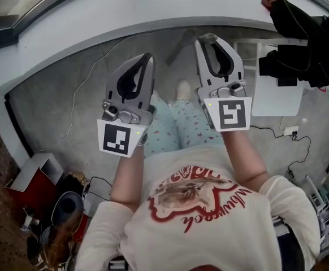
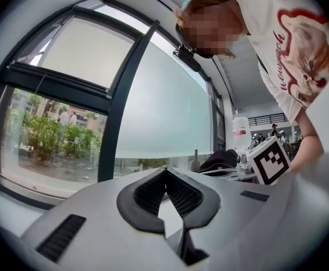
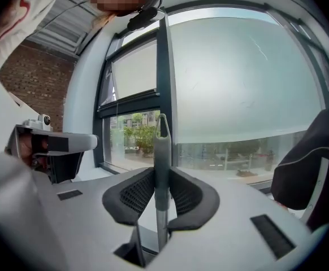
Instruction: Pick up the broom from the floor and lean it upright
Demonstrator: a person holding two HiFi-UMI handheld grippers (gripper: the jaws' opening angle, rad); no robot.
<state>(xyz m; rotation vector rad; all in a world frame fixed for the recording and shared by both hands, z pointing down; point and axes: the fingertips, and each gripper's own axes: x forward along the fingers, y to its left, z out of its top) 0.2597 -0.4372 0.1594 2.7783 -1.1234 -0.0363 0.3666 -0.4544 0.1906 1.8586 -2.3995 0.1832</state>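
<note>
My right gripper (image 3: 161,171) is shut on the grey broom handle (image 3: 161,145). The handle stands upright between the pads, and its hanging-loop tip rises above the jaws in front of the window. In the head view the right gripper (image 1: 207,38) is held out level at chest height, and the broom's lower part and head are hidden. To its left my left gripper (image 1: 147,58) is held up alongside it. In its own view the left gripper (image 2: 165,171) has its pad tips touching with nothing between them. The right gripper's marker cube (image 2: 272,160) shows at that view's right.
A curved white window ledge (image 1: 153,10) runs ahead, with dark window posts (image 3: 164,66) above it. Black clothing (image 1: 306,44) hangs over white furniture (image 1: 277,95) at the right. Cables (image 1: 85,78) and a power strip (image 1: 291,130) lie on the grey floor. A red box (image 1: 29,179) and clutter sit lower left.
</note>
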